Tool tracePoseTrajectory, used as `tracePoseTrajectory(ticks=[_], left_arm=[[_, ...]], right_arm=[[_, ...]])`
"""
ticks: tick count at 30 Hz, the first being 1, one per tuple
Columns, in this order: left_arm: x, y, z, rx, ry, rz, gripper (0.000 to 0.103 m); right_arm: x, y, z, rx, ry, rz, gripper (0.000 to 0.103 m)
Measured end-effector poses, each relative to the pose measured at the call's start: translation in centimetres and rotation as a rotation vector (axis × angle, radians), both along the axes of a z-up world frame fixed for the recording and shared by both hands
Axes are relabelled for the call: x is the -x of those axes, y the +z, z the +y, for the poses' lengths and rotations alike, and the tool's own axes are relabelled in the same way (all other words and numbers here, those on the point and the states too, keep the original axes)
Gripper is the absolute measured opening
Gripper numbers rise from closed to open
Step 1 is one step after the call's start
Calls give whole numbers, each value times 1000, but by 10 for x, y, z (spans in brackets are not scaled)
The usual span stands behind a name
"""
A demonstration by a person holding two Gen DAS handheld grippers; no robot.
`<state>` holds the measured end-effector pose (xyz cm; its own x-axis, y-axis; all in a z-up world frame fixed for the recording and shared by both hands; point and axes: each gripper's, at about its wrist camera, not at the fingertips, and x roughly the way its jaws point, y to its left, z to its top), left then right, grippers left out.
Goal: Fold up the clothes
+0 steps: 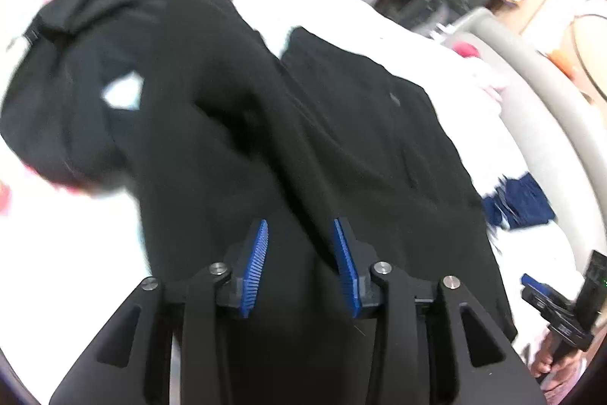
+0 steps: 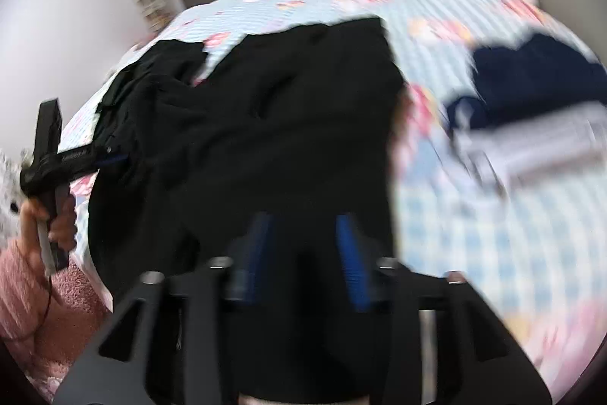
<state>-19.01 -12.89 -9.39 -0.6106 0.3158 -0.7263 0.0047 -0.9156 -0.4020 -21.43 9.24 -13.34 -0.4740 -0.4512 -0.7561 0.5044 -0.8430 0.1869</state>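
garment [image 1: 341, 124]: matt black cloth | bedsheet [image 2: 455, 200]: printed cotton-like cloth | tool pads [image 1: 258, 264]: ribbed blue plastic

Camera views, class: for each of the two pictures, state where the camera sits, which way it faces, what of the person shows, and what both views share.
Left wrist view: sits on the left hand-held gripper, faces down onto the black fabric garment; the right hand-held gripper and fingers show at the right edge.
Right wrist view: sits on the right hand-held gripper, faces down over the garment; the left hand and fuzzy pink sleeve show.
Shared: the garment, the navy folded cloth.
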Motion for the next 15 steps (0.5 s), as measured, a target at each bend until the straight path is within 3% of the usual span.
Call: tracePoseTrajectory(ticks=[1, 3, 6, 8, 11, 12, 14, 15], left_arm=[[9, 3, -11, 16, 14, 2, 41], [30, 8, -33, 39, 33, 5, 44], [62, 9, -51, 51, 45, 21, 64], [84, 5, -51, 41, 36, 42, 65], [106, -3, -45, 45, -15, 53, 63], [106, -2, -45, 30, -41, 66, 61], [104, 2, -49, -7, -78, 93, 59], [103, 4, -51, -6, -71, 107, 59]], right_arm=[[8, 5, -13, -29, 23, 32, 64], [29, 9, -38, -88, 63, 71, 65], [69, 0, -68, -160, 95, 88, 68], [88, -11, -83, -200, 110, 82, 76], [116, -41, -97, -275, 130, 15, 77], [122, -53, -98, -300, 134, -18, 73], [122, -59, -93, -298, 131, -24, 43], [121, -57, -88, -287, 123, -8, 36]])
